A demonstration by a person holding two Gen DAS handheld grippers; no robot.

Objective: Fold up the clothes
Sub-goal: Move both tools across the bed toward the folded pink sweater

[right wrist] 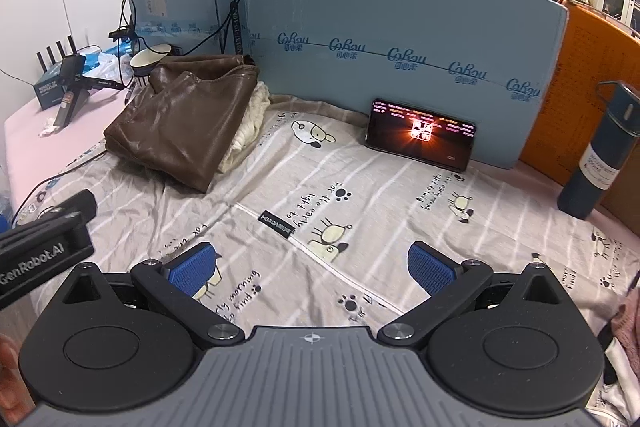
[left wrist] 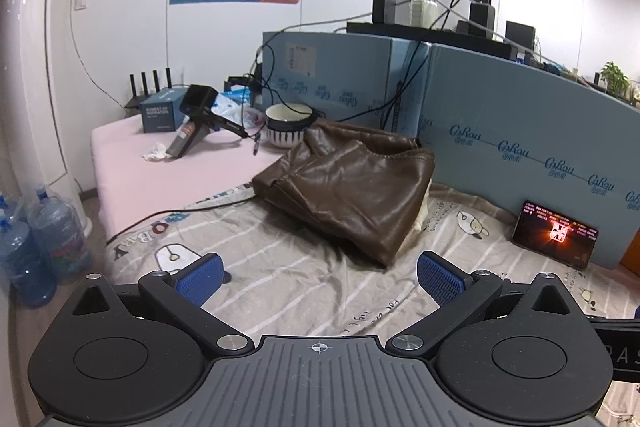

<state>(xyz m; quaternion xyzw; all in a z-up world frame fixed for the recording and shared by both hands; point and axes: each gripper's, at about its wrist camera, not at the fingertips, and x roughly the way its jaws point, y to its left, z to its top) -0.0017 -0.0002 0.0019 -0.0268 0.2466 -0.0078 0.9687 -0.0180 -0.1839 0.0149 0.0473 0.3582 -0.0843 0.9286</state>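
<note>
A folded brown leather garment (left wrist: 352, 187) lies on the patterned sheet (left wrist: 280, 267), on top of a cream garment (right wrist: 250, 119). It also shows in the right wrist view (right wrist: 180, 123) at the left back. My left gripper (left wrist: 320, 277) is open and empty, a short way in front of the brown garment. My right gripper (right wrist: 312, 269) is open and empty over bare sheet (right wrist: 360, 211), right of the pile. The left gripper's body (right wrist: 44, 247) shows at the left edge of the right wrist view.
A lit phone (right wrist: 420, 135) leans on the blue foam board (right wrist: 400, 27) at the back. A dark bottle (right wrist: 600, 151) stands at the right. A bowl (left wrist: 288, 123), a black device (left wrist: 196, 123), a blue box (left wrist: 160, 113) and cables sit on the pink surface (left wrist: 160, 179). Water jugs (left wrist: 36, 247) stand on the floor at left.
</note>
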